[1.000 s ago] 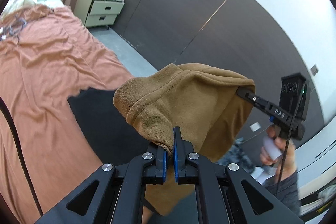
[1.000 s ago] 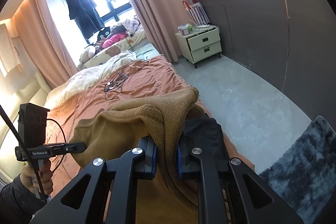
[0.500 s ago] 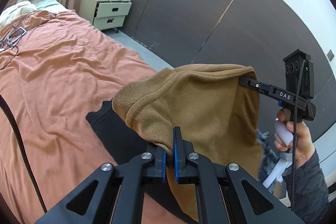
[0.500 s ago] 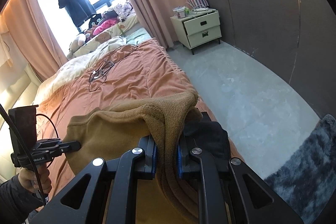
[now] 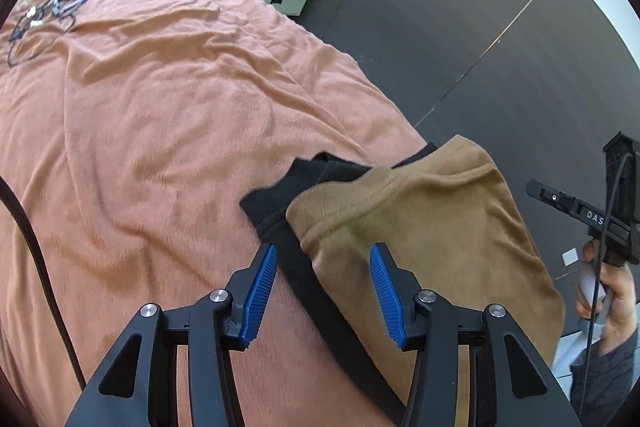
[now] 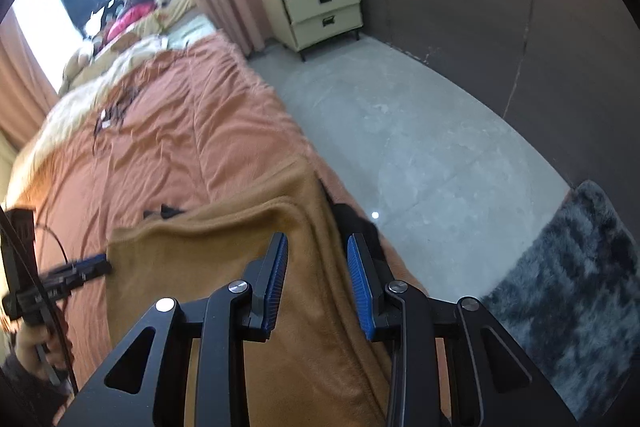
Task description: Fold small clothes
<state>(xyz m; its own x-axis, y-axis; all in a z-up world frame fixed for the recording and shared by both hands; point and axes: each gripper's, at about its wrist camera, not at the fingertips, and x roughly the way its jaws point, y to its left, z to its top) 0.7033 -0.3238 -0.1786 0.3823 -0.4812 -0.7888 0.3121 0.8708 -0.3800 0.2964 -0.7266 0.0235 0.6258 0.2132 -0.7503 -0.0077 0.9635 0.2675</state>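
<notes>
On the near corner of the bed (image 5: pixel 160 99), the tan garment (image 5: pixel 420 227) lies spread over a black garment (image 5: pixel 280 203), close to the bed edge beside the floor (image 6: pixel 400 131).

Left hand-held gripper (image 5: pixel 323 294): angled down toward the bed, jaws spread wide, blue ribbed pads (image 5: pixel 260 291) clear of the cloth. Nothing is held. The near edge of the tan garment and a strip of the black garment lie between and beyond the fingers.

Right hand-held gripper (image 6: pixel 317 281): also pointed down over the tan garment (image 6: pixel 224 275), jaws parted, nothing gripped. In the left wrist view the right hand-held gripper (image 5: pixel 534 189) appears at the right edge, held by the person's hand (image 5: pixel 612 291), its tip just off the garment's far side.

Readable marking: "DAS" in white on the side of the right unit. Lettering on the left unit in the right wrist view is too blurred to read.

A cream nightstand (image 6: pixel 320 11) stands against the dark wall. Cables (image 5: pixel 44 11) lie far up the bed.
</notes>
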